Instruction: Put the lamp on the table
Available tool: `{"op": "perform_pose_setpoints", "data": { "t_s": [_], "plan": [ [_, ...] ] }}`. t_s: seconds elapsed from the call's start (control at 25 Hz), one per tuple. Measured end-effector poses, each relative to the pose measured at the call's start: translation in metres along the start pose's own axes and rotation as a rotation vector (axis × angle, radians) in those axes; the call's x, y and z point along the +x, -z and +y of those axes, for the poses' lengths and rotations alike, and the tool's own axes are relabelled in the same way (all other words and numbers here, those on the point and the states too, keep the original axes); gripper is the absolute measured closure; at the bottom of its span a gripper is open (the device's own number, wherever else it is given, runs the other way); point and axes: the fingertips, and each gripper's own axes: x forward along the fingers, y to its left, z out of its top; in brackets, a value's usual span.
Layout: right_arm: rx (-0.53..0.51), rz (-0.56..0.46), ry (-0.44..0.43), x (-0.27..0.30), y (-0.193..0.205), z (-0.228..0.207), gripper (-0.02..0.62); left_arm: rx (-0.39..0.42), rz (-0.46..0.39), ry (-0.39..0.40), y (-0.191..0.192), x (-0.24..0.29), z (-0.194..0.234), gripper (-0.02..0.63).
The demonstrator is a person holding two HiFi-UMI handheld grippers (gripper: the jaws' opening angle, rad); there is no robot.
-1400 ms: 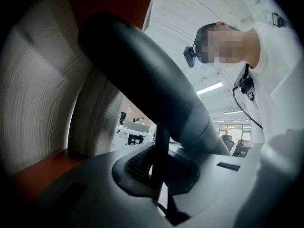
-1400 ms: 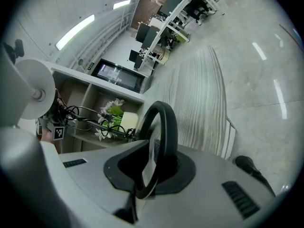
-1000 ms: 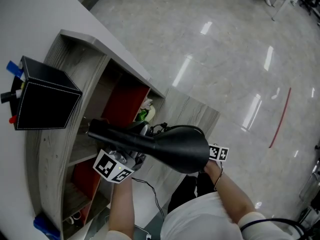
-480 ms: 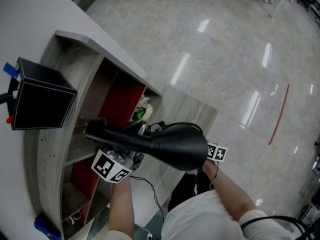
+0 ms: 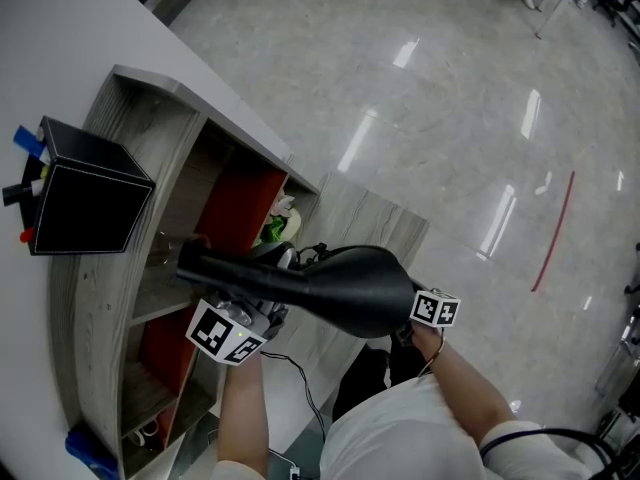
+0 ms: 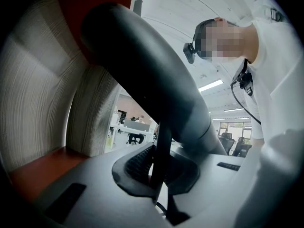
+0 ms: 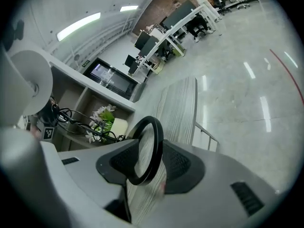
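A black lamp [image 5: 345,290] with a wide shade and a long tapering neck hangs in the air in front of the shelf unit [image 5: 110,148]. My left gripper [image 5: 262,306] is under the neck and shut on a thin black bar [image 6: 161,148] of the lamp [image 6: 152,75]. My right gripper [image 7: 152,163] is mostly hidden behind the shade in the head view; only its marker cube [image 5: 436,309] shows. Its jaws are opening. A black ring [image 7: 148,148] of the lamp stands between the pads, which no longer press on it. The white table top [image 5: 50,38] lies at the upper left.
A black box [image 5: 85,193] with pens stands on the shelf unit's top. White flowers [image 5: 282,224] and a cable [image 7: 71,120] sit in a shelf compartment with red back panels [image 5: 235,203]. A blue object [image 5: 90,453] lies lower left. Shiny floor [image 5: 480,118] spreads to the right.
The lamp and both hands have hardly moved. The right gripper's marker cube has turned a little beside the shade.
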Motion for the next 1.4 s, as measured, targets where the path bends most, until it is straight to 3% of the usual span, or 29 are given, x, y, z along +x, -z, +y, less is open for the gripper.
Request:
{"op": "perform_pose_setpoints", "data": {
  "t_s": [0.28,0.64,1.08,1.4],
  "plan": [
    [0.021,-0.036,0.05,-0.012,-0.016,-0.02,0.431,0.018,0.013,0.004,0.002,0.009,-0.008,0.597],
    [-0.037,-0.047,-0.013,0.002,-0.024,-0.012,0.472,0.032,0.04,-0.016,0.005,0.016,-0.014,0.595],
    [0.049,-0.093,-0.016,0.004,-0.018,-0.026,0.491,0.086,0.082,0.005,0.01,0.034,-0.037,0.593],
    [0.068,-0.062,-0.026,0.012,-0.003,-0.021,0.491,0.124,0.102,0.024,0.012,0.033,-0.039,0.594]
  ]
}}
